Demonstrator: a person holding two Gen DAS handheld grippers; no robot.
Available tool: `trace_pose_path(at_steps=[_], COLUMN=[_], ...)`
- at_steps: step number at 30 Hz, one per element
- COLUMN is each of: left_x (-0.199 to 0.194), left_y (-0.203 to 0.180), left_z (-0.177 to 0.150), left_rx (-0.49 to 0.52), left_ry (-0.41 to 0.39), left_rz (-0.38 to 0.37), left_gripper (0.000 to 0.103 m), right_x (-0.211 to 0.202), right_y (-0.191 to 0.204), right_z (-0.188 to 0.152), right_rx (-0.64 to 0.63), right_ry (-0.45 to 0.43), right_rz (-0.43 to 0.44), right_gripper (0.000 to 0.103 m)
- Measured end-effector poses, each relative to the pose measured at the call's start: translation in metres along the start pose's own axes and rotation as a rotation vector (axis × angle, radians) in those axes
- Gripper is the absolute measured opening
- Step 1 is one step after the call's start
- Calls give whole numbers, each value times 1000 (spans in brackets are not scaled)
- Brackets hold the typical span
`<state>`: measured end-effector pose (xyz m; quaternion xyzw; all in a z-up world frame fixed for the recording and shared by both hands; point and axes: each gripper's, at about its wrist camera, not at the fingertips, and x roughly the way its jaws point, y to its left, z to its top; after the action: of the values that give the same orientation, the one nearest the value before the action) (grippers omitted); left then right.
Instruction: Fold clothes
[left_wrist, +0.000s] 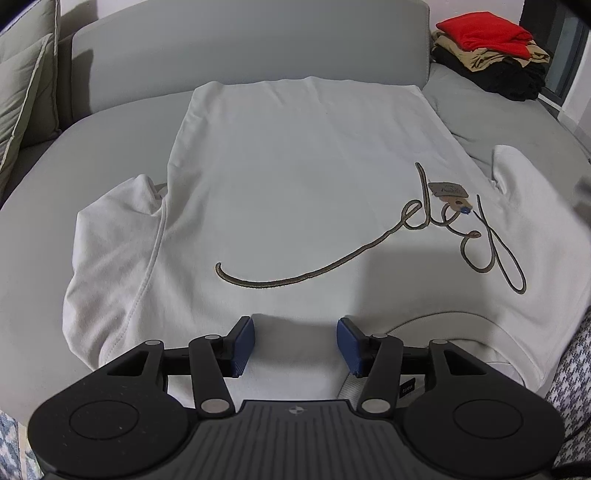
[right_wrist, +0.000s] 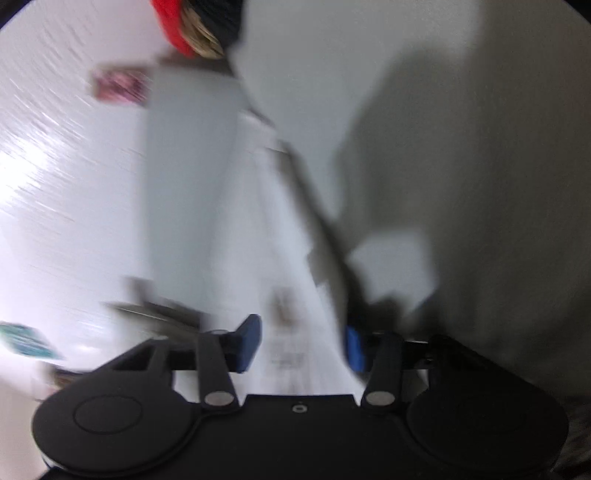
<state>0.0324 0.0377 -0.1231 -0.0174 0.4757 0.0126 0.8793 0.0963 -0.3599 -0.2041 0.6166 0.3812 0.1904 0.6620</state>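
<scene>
Shirt (left_wrist: 280, 177) (white, spread flat on the sofa (left_wrist: 236, 48)) lies under the left gripper (left_wrist: 295, 345), fingers (left_wrist: 243, 345) apart and empty.

white T-shirt (left_wrist: 280, 177), olive script | grey sofa (left_wrist: 44, 229) | far-right pile (left_wrist: 491, 55): red, tan, black | tool pads (left_wrist: 244, 345) blue

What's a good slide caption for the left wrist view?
Open left gripper hovers above a white T-shirt spread flat on a grey sofa, folded clothes stacked behind.
</scene>
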Motion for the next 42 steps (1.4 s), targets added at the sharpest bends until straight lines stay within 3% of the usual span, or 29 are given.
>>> trace_pose_path(at_steps=[1, 3, 8, 11, 12, 16, 18, 20, 23, 26, 31, 33, 35, 36, 40, 42], left_x=[1, 2, 2, 2, 2, 1, 1, 0, 0, 1, 1, 1, 1, 0, -4, -7], left_y=[0, 1, -1, -2, -2, 0, 1, 3, 4, 5, 4, 4, 3, 3, 3, 2], left_z=[1, 1, 1, 1, 1, 0, -1, -2, -2, -3, -3, -2, -2, -2, -3, -4], left_rx=[-1, -3, 2, 4, 4, 5, 5, -2, -4, -7, -9, -11, -13, -13, -15, -19], left_ry=[1, 3, 2, 2, 1, -3, -4, -6, -10, -11, -12, -11, -10, -11, -14, -22], left_rz=[-2, -4, 3, 6, 6, 1, -4, -10, -18, -25, -25, -24, -24, -24, -27, -34], left_gripper=[51, 52, 53, 53, 54, 55, 56, 56, 57, 57, 58, 58, 58, 58, 57, 56], right_x=[-5, -4, 29, 58, 72, 113, 116, 94, 55, 41, 56, 64, 70, 72, 64, 40], right_y=[-1, -1, 9, 33, 40, 64, 70, 75, 63, 41, 23, 20, 19, 19, 50, 69], right_z=[-1, -1, 2, -9, -18, -62, -75, -65, -35, -15, -3, -7, -11, -12, -17, -30], right_rx=[6, 0, -70, -294, -389, -699, -772, -716, -469, -304, -198, -172, -151, -153, -306, -415], right_ry=[-10, -36, -69, -99, -86, 119, 152, 29, -134, -130, -131, -145, -162, -182, -321, -453], right_rz=[87, 114, -3, -210, -274, -400, -439, -393, -396, -427, -429, -442, -452, -451, -450, -492], right_gripper=[46, 47, 48, 43, 33, 30, 30, 31, 30, 29, 27, 26, 15, 2, 2, 2])
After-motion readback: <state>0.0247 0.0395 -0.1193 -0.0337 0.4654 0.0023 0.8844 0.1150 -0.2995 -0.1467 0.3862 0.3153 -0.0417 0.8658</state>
